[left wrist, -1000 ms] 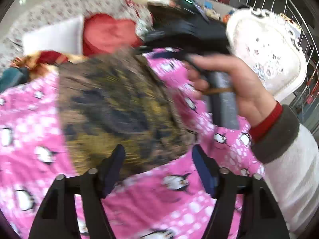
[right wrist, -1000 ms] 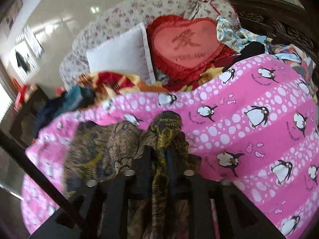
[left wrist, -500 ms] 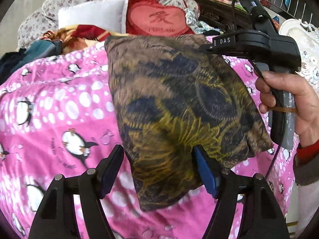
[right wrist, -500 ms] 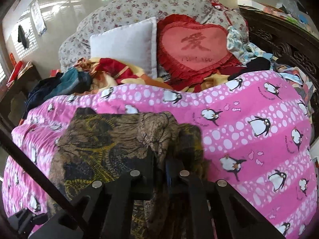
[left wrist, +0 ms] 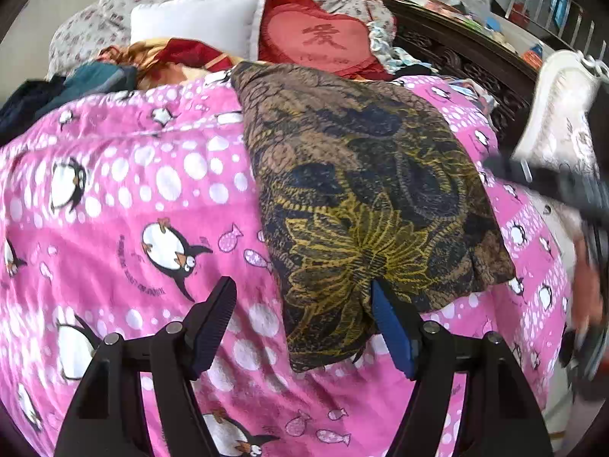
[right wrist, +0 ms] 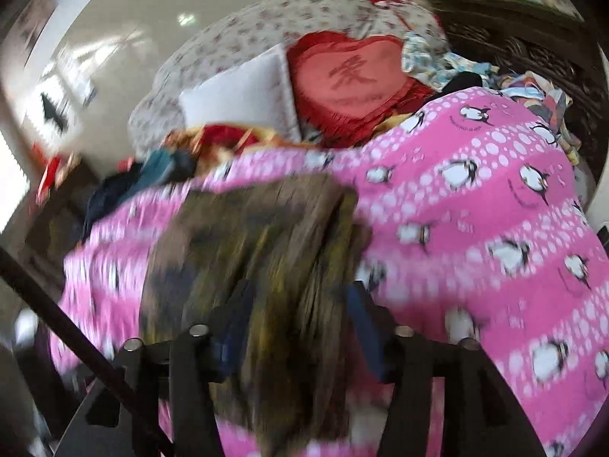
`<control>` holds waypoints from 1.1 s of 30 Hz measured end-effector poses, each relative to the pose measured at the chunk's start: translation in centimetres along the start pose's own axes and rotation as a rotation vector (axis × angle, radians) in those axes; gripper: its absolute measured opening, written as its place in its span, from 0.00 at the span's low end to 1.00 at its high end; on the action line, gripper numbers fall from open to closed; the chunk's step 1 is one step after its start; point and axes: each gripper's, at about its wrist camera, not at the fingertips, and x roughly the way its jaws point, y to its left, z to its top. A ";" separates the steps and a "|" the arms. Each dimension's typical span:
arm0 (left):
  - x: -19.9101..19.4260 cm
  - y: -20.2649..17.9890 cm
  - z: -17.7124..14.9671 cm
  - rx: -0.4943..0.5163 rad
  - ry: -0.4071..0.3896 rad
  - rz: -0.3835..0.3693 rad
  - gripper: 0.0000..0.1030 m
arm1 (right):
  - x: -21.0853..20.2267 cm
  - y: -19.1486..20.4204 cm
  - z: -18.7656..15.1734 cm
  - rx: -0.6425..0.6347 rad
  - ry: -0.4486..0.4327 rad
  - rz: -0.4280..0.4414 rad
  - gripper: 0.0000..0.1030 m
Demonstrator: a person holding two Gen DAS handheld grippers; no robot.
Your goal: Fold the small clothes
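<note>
The brown-and-gold patterned cloth garment (left wrist: pixel 365 198) lies folded on the pink penguin-print blanket (left wrist: pixel 125 205), its long axis running away from the left gripper (left wrist: pixel 300 323), which gapes empty over its near corner. The right gripper (right wrist: pixel 293 327), jaws just opening, straddles blurred cloth.

Folded brown garment (left wrist: pixel 365 198) with dark blue patches and a yellow leaf-like print. Lies flat as a rough rectangle on a pink penguin-print blanket (left wrist: pixel 125 198), one corner toward the pillows, the near edge slightly lifted and creased. Blurred in the right wrist view (right wrist: pixel 262 266); looks doubled over there, with layered edges.
</note>
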 end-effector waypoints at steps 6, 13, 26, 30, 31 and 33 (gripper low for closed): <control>0.9 -0.5 -0.5 -0.029 0.017 0.013 0.69 | 2.4 1.4 -4.3 -0.058 0.089 -0.002 0.11; 0.5 -0.7 -1.0 -0.004 0.013 0.004 0.72 | 0.5 -1.3 -5.6 -0.011 0.023 0.057 0.05; 0.5 3.6 0.4 -0.192 -0.057 -0.150 0.87 | 0.9 -4.4 -5.2 0.141 -0.063 0.152 0.89; 2.1 3.4 1.3 -0.197 -0.044 -0.175 0.87 | 3.0 -3.6 -5.0 0.125 -0.021 0.180 0.88; 2.6 3.3 1.6 -0.202 -0.042 -0.192 0.87 | 3.5 -3.6 -5.1 0.124 -0.015 0.189 0.87; 3.3 3.2 1.7 -0.213 -0.032 -0.226 0.87 | 4.4 -3.2 -5.2 0.118 -0.001 0.225 0.77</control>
